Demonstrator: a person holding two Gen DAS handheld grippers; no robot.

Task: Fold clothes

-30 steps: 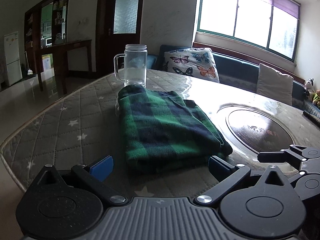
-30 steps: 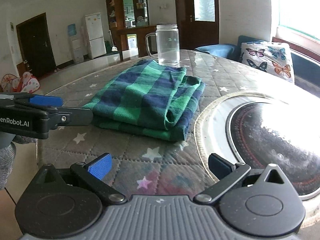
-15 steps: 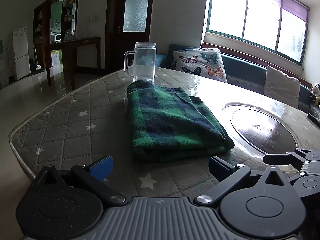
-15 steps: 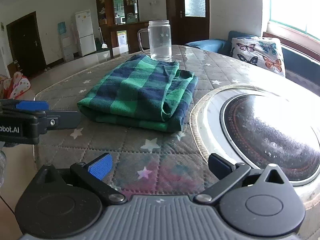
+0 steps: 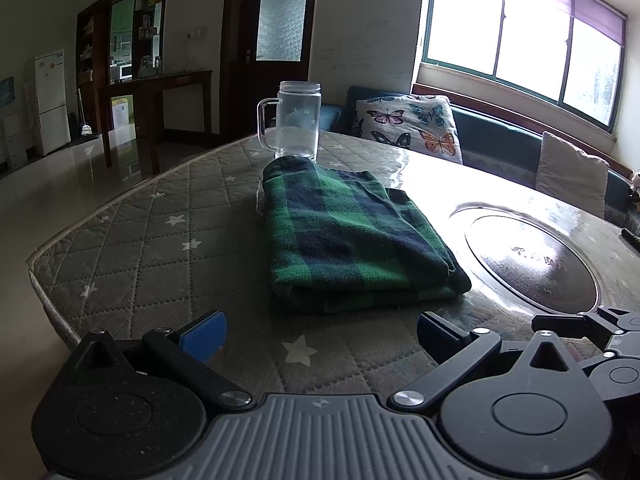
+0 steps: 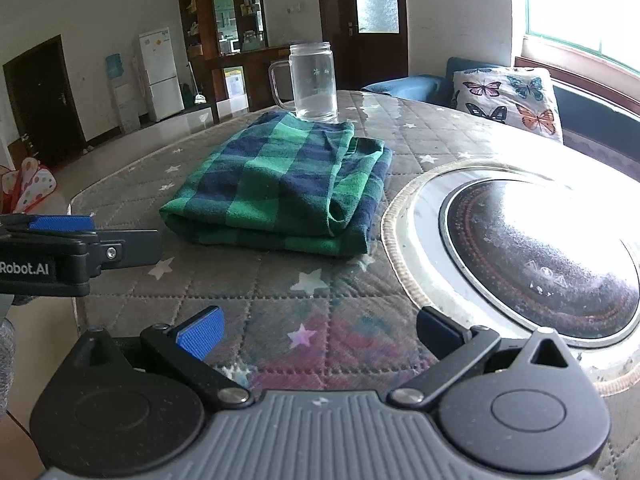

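Both tools have drawn back from the folded cloth (image 5: pixel 356 236).

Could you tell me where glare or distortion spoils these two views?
Left wrist view: the window is blown out, its glare whitening the table. Right wrist view: glare washes over the round glass plate. Both views: fisheye bends the room's edges; the folded cloth stays sharp.

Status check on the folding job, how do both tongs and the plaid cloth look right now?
Left tongs open, empty. Right tongs open, empty. Plaid cloth folded, lying flat on the quilted table, untouched. Glass mug right behind cloth.
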